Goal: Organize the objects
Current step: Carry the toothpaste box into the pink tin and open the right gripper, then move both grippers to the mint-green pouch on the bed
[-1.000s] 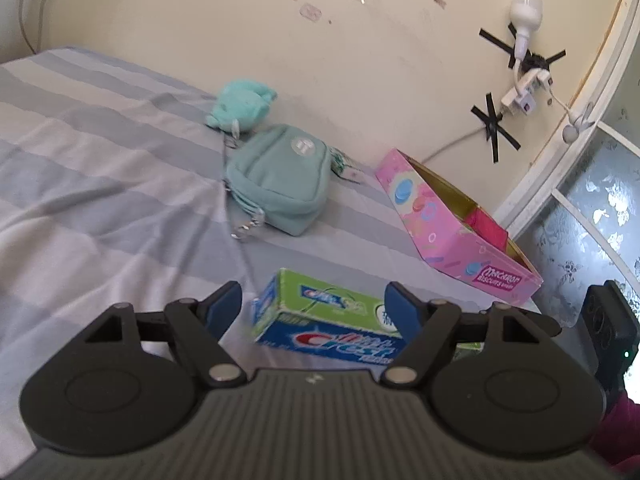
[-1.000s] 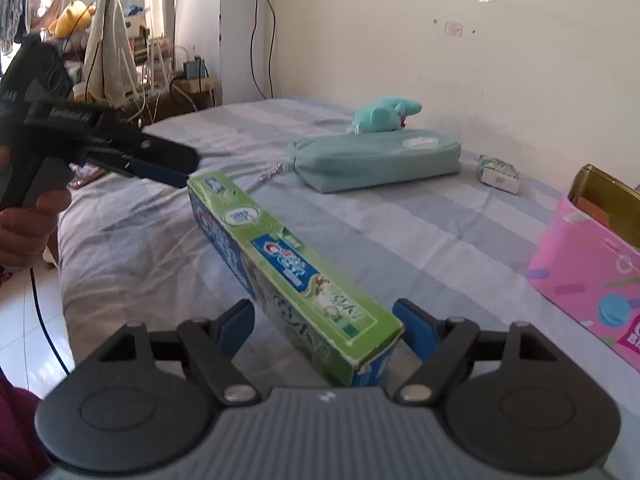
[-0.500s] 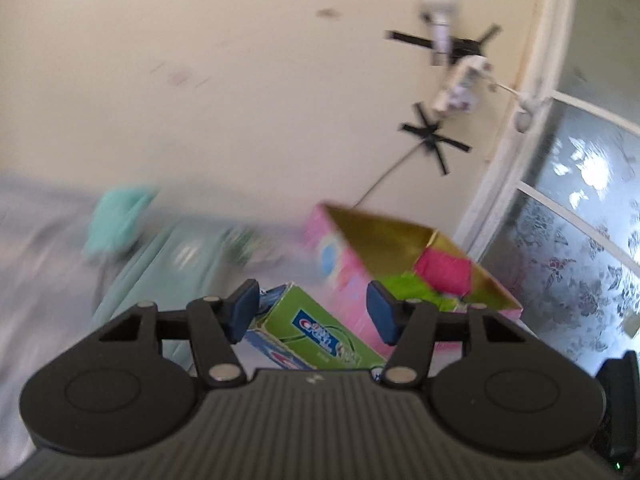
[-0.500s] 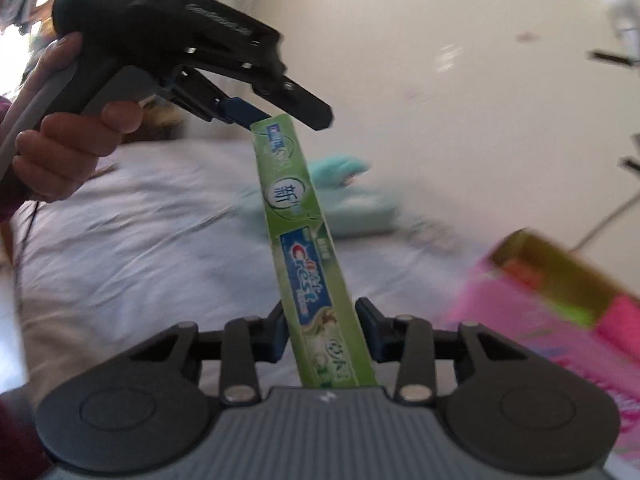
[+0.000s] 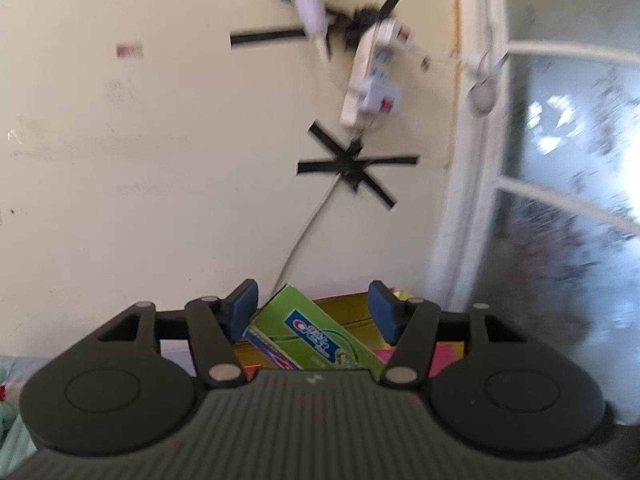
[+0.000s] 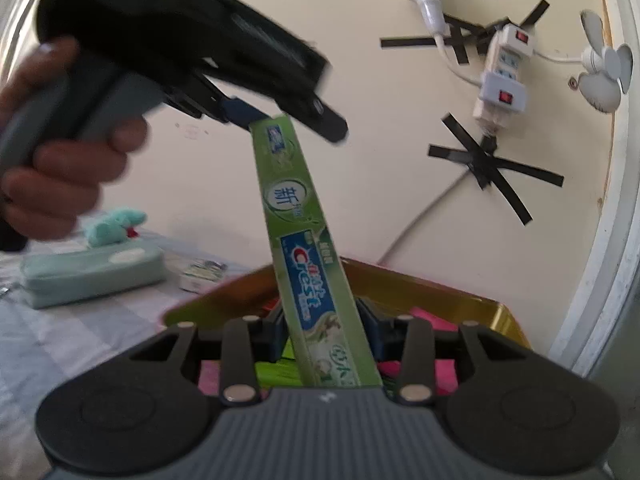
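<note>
While both tools are gripping the long green cardboard toothpaste box [image 6: 310, 264] above the open pink gold-lined carton [image 6: 472, 308], left tool [image 5: 312, 310] and right tool [image 6: 326, 334] are nearing a coordinated lowering and release.

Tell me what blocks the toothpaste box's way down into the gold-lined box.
Nothing visible blocks it. The toothpaste box hangs over the open gold-lined box; only pink and green items lie inside, low on its floor.
</note>
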Available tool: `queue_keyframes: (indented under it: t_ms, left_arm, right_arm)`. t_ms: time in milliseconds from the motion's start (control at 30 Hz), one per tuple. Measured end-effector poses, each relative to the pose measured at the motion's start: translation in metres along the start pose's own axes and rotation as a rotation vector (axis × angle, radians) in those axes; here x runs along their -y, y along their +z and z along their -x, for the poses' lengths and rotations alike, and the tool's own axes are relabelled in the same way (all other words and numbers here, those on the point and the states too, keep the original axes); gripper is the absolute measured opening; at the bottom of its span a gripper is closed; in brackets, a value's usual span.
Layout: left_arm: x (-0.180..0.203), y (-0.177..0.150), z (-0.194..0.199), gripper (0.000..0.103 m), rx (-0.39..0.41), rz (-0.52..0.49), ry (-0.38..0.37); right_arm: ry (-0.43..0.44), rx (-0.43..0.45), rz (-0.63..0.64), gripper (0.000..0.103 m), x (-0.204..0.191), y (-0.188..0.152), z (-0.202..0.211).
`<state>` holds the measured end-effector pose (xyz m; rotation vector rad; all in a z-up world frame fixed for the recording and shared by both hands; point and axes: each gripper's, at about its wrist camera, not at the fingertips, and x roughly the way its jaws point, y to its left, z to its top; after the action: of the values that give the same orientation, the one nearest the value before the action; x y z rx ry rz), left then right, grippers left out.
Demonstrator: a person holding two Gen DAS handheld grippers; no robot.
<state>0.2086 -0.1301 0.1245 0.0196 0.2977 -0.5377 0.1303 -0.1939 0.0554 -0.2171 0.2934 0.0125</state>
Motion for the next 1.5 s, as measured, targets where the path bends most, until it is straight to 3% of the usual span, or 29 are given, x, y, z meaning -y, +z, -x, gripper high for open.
queue_keyframes:
  t_ms: [67, 167, 233, 500, 800, 1233, 1500]
  left_arm:
    - [0.002, -0.004, -0.021, 0.065, -0.027, 0.016, 0.025]
    - [0.003, -0.011, -0.046, 0.068, -0.103, 0.060, 0.003]
    - [0.007, -0.018, -0.056, 0.068, -0.142, 0.061, 0.020]
    - [0.009, -0.039, -0.051, 0.068, -0.215, 0.103, 0.045]
    - [0.020, -0.049, -0.007, 0.068, -0.226, 0.098, 0.123]
    - [0.029, -0.073, 0.050, 0.070, -0.263, 0.059, 0.217]
    - [0.016, -0.089, 0.077, 0.070, -0.276, 0.050, 0.290]
  right_arm:
    - [-0.060, -0.011, 0.040, 0.036, -0.002, -0.003, -0.013]
    - [-0.058, -0.057, -0.036, 0.035, 0.012, -0.010, -0.036]
    - [-0.096, -0.062, -0.071, 0.043, 0.020, -0.014, -0.041]
    - [-0.099, -0.009, -0.134, 0.050, 0.030, -0.019, -0.019]
    - [-0.113, 0.007, -0.251, 0.057, 0.039, -0.019, -0.005]
    - [-0.063, 0.028, -0.546, 0.059, 0.037, -0.037, 0.049]
    - [-0.009, -0.003, -0.566, 0.059, 0.015, -0.036, 0.056]
